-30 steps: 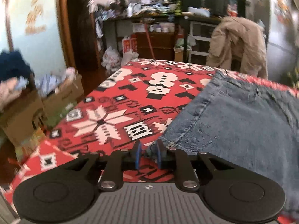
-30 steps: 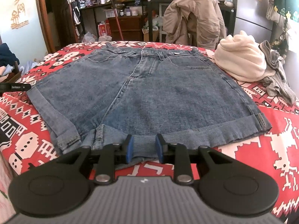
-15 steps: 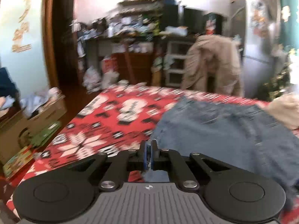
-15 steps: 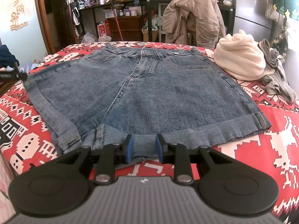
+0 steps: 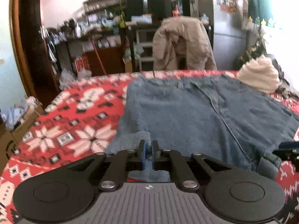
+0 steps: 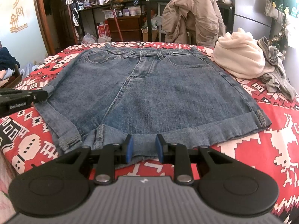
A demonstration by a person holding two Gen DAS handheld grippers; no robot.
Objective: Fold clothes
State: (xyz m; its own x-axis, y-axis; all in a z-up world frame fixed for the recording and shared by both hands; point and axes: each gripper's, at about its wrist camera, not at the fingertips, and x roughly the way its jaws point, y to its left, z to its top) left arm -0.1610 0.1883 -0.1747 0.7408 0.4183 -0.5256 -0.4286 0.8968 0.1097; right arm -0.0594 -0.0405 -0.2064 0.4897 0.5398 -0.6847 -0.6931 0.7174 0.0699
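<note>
Blue denim shorts [image 6: 149,93] lie spread on a red patterned bedspread [image 6: 261,149], waistband at the far side. My left gripper [image 5: 148,155] is shut on the shorts' left leg hem [image 5: 134,140] and holds it lifted off the bed. The shorts also fill the left wrist view [image 5: 205,115]. My right gripper [image 6: 143,149] is open, its blue pads either side of the near hem by the crotch, not closed on it. The left gripper's body shows at the left edge of the right wrist view [image 6: 22,99]. The right gripper shows at the right edge of the left wrist view [image 5: 287,151].
A cream garment pile [image 6: 241,59] and grey clothes [image 6: 276,74] lie at the bed's far right. A beige jacket [image 6: 192,16] hangs over a chair behind the bed. Cardboard boxes with clothes [image 5: 18,119] stand on the floor at the left.
My left gripper closed on the left leg hem, lifted it and swung rightward over the shorts. The right gripper stayed still and open at the near hem.
</note>
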